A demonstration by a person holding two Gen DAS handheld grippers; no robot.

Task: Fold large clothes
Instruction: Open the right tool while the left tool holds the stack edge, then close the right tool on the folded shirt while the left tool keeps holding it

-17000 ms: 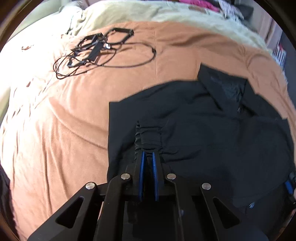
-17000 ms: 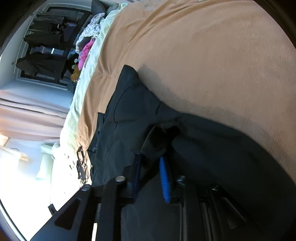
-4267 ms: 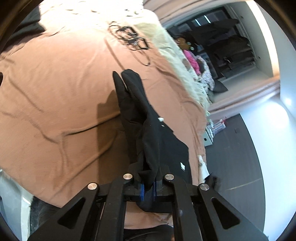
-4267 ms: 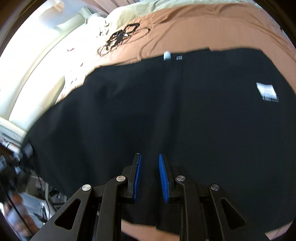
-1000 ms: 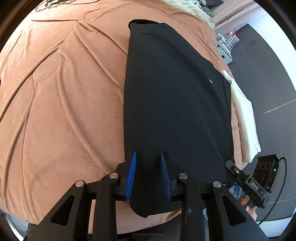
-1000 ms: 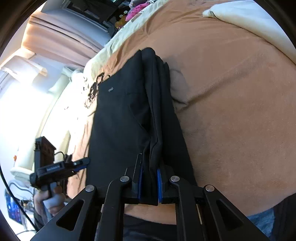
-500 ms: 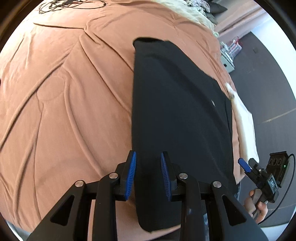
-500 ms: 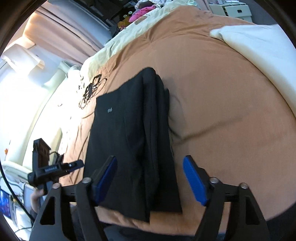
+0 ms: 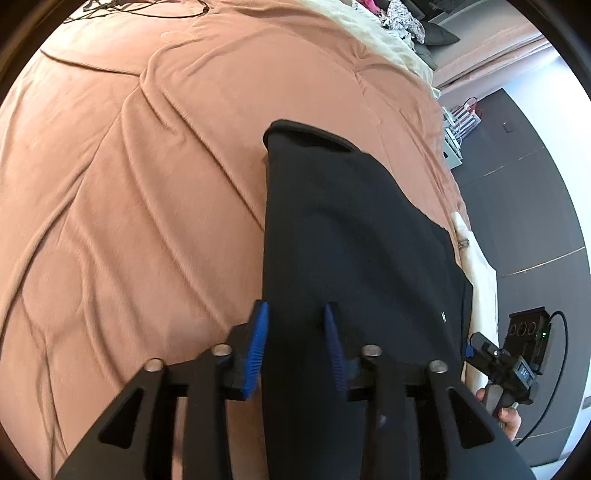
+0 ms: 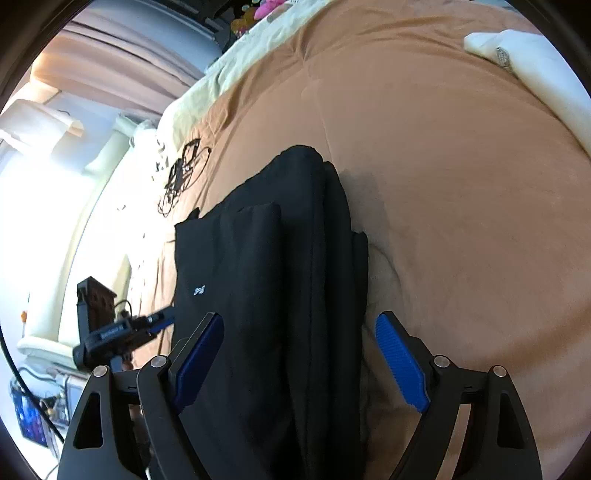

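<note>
A black garment (image 9: 354,236) lies folded into a long flat stack on the brown bedspread (image 9: 155,155). In the right wrist view the black garment (image 10: 273,280) shows layered folds along its right edge and a small white logo. My left gripper (image 9: 295,332) is open over the garment's near left edge, holding nothing. My right gripper (image 10: 295,347) is wide open above the near end of the stack, holding nothing. The right gripper also shows at the lower right of the left wrist view (image 9: 476,349), and the left gripper at the lower left of the right wrist view (image 10: 162,319).
A tangle of black cables (image 10: 183,173) lies on the bedspread beyond the garment. A folded cream item (image 10: 535,59) sits at the bed's far right. A pale sheet (image 9: 373,33) and a clothes pile (image 9: 399,18) border the far side. Dark floor (image 9: 524,206) lies past the bed edge.
My right gripper let go of the garment's folded edge, opened wide and drew back. My left gripper stayed open and pulled back a little along the garment.
</note>
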